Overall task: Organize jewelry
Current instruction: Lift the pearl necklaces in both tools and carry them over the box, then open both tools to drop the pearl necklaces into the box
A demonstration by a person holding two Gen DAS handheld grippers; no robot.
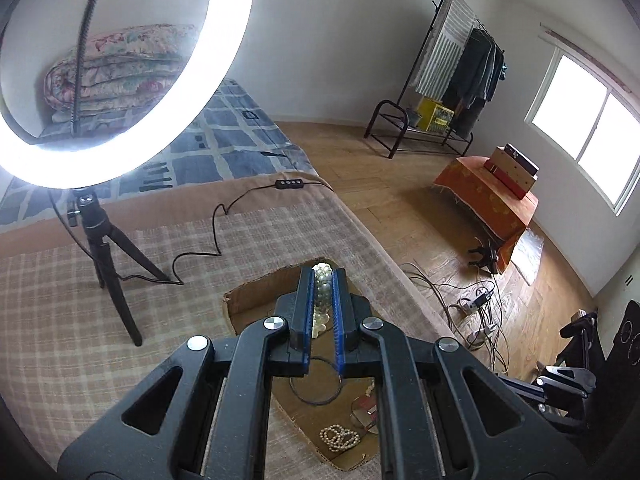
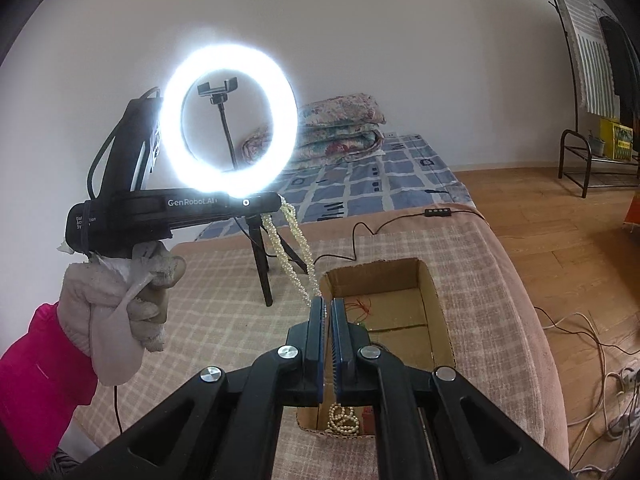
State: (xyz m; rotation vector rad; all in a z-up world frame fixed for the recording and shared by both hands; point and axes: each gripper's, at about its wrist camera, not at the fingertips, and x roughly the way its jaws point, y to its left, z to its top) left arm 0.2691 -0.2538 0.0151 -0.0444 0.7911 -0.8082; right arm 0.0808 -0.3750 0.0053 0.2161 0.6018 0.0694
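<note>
A cardboard box (image 2: pixel 434 300) is lying open on the checked blanket (image 2: pixel 224 312), with a small pearl strand (image 2: pixel 343 420), a dark ring (image 1: pixel 316 384) and red thread (image 2: pixel 362 306) being kept inside. A long pearl necklace (image 2: pixel 294 248) is being gripped by the left gripper (image 1: pixel 324 280) above the box, its length hanging downward. The right gripper (image 2: pixel 327 304) is being held clenched on nothing.

Bed (image 2: pixel 208 320): cardboard box (image 2: pixel 434 300); tripod (image 2: pixel 262 264).

Pearl strand (image 2: pixel 294 248) lower end hidden behind right tool (image 2: pixel 327 304).
</note>
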